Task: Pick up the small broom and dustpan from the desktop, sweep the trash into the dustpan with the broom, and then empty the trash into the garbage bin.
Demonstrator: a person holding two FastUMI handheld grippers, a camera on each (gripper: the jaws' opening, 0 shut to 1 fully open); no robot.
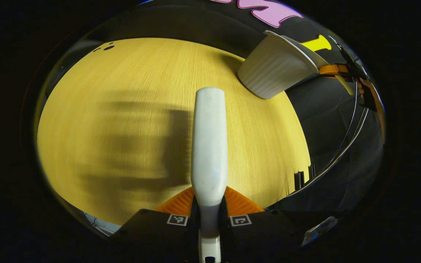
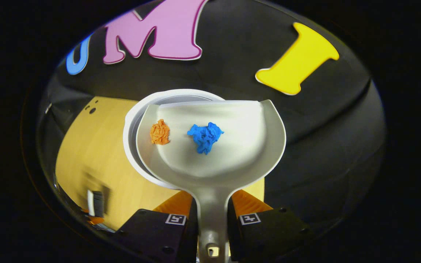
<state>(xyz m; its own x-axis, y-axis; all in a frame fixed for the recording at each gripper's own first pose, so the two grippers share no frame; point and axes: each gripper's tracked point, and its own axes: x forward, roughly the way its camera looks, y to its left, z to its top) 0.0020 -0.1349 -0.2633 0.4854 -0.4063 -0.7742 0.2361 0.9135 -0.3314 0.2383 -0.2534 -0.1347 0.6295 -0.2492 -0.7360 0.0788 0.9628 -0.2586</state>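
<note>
In the right gripper view, my right gripper is shut on the handle of a pale grey dustpan. An orange paper wad and a blue paper wad lie in the pan. The pan hangs over the mouth of a white garbage bin, roughly level. In the left gripper view, my left gripper is shut on the white broom, which points forward above the yellow wooden desktop. Its bristles are hidden. The ribbed white bin stands at the upper right, with the right gripper beside it.
The bin stands near the desktop's far right corner, close to the black booth wall. Cables run down past the table's right edge. Two small dark holes mark the far left of the desktop. Wood surface stretches left of the bin.
</note>
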